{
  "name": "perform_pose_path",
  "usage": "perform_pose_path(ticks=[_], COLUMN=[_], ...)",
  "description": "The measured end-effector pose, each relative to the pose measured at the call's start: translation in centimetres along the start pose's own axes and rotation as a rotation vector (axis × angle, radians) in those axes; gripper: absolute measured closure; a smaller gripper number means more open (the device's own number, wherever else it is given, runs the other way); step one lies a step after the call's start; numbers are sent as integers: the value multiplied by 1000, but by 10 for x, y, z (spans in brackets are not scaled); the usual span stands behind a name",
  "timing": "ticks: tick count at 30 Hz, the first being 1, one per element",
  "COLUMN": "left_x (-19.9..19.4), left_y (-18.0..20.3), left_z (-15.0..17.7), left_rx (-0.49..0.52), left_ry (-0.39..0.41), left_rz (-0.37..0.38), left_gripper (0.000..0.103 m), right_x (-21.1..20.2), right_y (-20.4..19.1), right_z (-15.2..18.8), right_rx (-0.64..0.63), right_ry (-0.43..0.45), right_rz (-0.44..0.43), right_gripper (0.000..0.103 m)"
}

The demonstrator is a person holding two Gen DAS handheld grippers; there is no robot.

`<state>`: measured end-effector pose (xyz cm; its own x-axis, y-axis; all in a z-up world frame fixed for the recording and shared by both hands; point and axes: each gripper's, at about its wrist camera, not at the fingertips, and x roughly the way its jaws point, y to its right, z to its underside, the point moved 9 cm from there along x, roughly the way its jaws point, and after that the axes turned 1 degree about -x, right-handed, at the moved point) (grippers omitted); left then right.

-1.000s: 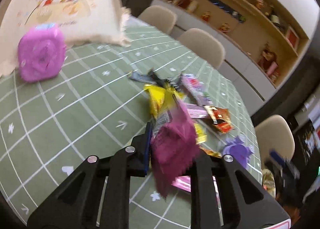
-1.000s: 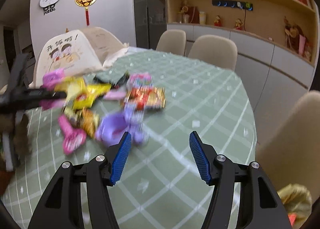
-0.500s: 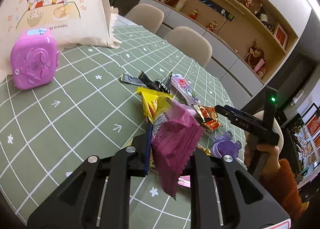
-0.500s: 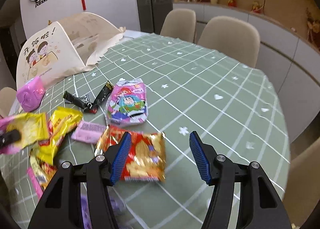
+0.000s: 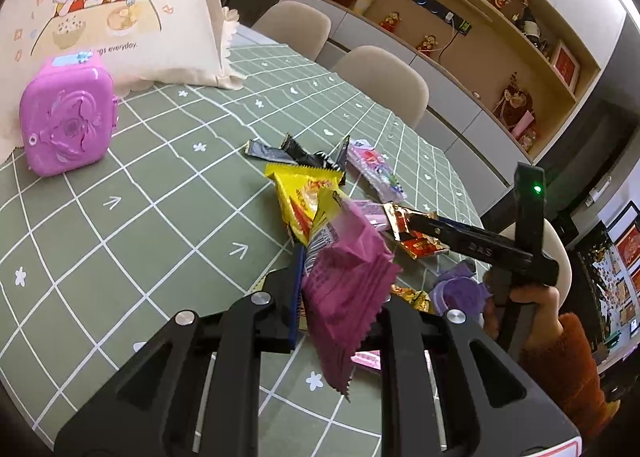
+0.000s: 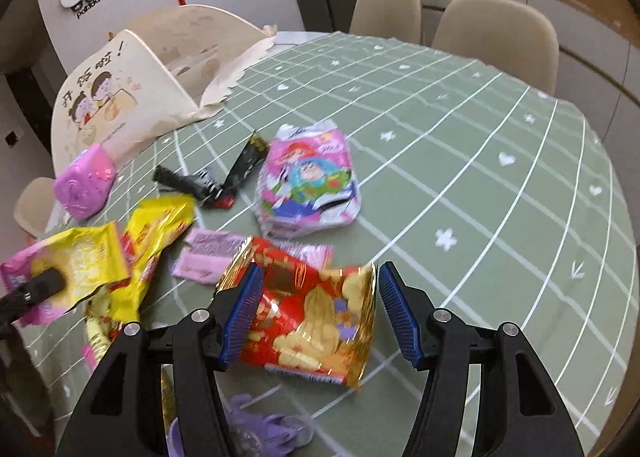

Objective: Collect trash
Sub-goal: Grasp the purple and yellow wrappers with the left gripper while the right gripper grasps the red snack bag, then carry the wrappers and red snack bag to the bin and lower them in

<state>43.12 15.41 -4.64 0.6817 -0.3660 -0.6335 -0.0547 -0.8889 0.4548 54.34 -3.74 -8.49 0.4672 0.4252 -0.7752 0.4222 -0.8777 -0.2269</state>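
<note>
My left gripper (image 5: 340, 297) is shut on a magenta wrapper (image 5: 348, 289) and a yellow wrapper (image 5: 330, 205), held above the green checked table (image 5: 120, 217). The right wrist view shows that bundle (image 6: 80, 261) at the left edge. My right gripper (image 6: 320, 313) is open and low over the table, its blue pads on either side of a red-and-gold snack bag (image 6: 312, 317). The left wrist view shows the right gripper (image 5: 412, 223) reaching in over that bag (image 5: 420, 247). Other trash lies nearby: a cartoon packet (image 6: 308, 181), black wrappers (image 6: 212, 185), a lilac wrapper (image 6: 208, 253) and another yellow bag (image 6: 156, 229).
A pink toy case (image 5: 68, 117) stands at the left, in front of a cream fabric food cover (image 5: 120, 17). A lavender plastic thing (image 6: 256, 429) lies near the table's front edge. Beige chairs (image 6: 496, 29) ring the far side. A hand in an orange sleeve (image 5: 568, 369) holds the right gripper.
My right gripper has swung toward the wrapper pile and dropped lower, so the red-and-gold bag now sits between its pads. The left gripper has kept its bundle almost still.
</note>
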Motion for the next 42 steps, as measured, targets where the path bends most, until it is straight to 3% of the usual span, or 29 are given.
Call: perform_pose_path(ticks=[5,8,18,22,30,36,42], left_x=[5,5,-4,-18,-58,-67,-59], left_y=[-2,-1,11,30,79,115,179], left_z=[2,2,1,2,14,42,76], left_rx=[-3,4,39,73,167,201,279], left_ry=[-13,-12,26,62,140,105,57], left_rz=[0,1,19,49,85,116,187], left_gripper=[88,88,88,88,90,91,91], right_x=[-7,-16,-97,-133,-193,-222,-253], right_y=[-5,-8,-32,-35,-19,-5,29], right_z=[17,18,14,23,76,116,156], right_rx=[-74,-128,-144,-128,-93,-77,-26], right_ry=[-5,36,220,251,273,297,321], right_rz=[40,96,194,214,222,224,270], right_gripper=[46,65,69,69,69,69,69])
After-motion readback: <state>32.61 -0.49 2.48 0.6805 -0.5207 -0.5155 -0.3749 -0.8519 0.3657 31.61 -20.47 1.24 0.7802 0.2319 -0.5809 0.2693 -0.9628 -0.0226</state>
